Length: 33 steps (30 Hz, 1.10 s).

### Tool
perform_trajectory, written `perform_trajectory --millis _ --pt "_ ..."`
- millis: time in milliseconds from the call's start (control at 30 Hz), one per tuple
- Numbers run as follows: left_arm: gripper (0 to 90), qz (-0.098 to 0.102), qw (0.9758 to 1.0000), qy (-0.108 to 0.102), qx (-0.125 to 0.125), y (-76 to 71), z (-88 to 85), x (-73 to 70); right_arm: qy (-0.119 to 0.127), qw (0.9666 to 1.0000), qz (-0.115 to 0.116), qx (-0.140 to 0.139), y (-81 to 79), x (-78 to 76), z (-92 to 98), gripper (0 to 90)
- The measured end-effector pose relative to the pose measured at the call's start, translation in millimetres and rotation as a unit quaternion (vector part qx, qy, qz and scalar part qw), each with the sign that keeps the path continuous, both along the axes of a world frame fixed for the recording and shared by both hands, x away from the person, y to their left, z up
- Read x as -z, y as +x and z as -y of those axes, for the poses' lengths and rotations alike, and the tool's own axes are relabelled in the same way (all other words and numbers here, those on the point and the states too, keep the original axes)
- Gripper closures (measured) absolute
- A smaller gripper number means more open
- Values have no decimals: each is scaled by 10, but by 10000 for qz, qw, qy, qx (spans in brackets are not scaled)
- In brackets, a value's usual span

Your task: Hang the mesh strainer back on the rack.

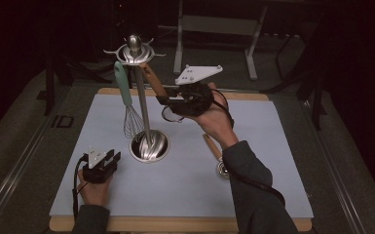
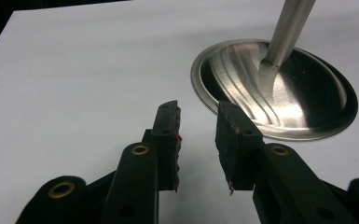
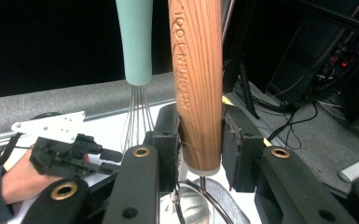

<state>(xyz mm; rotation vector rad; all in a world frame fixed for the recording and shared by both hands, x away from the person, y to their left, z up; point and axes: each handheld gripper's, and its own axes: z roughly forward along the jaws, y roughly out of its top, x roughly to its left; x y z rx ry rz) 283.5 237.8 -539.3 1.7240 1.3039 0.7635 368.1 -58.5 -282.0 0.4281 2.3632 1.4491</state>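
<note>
Overhead, the right gripper is hanging a wooden-handled utensil on the rack, fingers loosening around it; the left gripper is resting open on the surface, idle.

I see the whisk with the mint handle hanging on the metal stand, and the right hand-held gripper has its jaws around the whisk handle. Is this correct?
Not quite. The whisk does hang on the metal stand, but the right hand-held gripper has its jaws around the wooden handle beside it, as the right gripper view shows.
</note>
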Motion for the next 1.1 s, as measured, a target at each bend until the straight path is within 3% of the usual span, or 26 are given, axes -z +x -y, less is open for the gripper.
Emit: perform_trajectory --millis 200,633,1100 --pt "701 4 10000 -11 -4 0 -1 0 -62 9999 53 127 1 32 -64 674" --pt "701 -3 10000 -12 -9 0 -2 0 13 10000 22 60 -17 3 -67 676" --pt "701 -5 10000 -11 -5 0 -3 -1 -224 9997 54 -27 -52 29 -24 690"
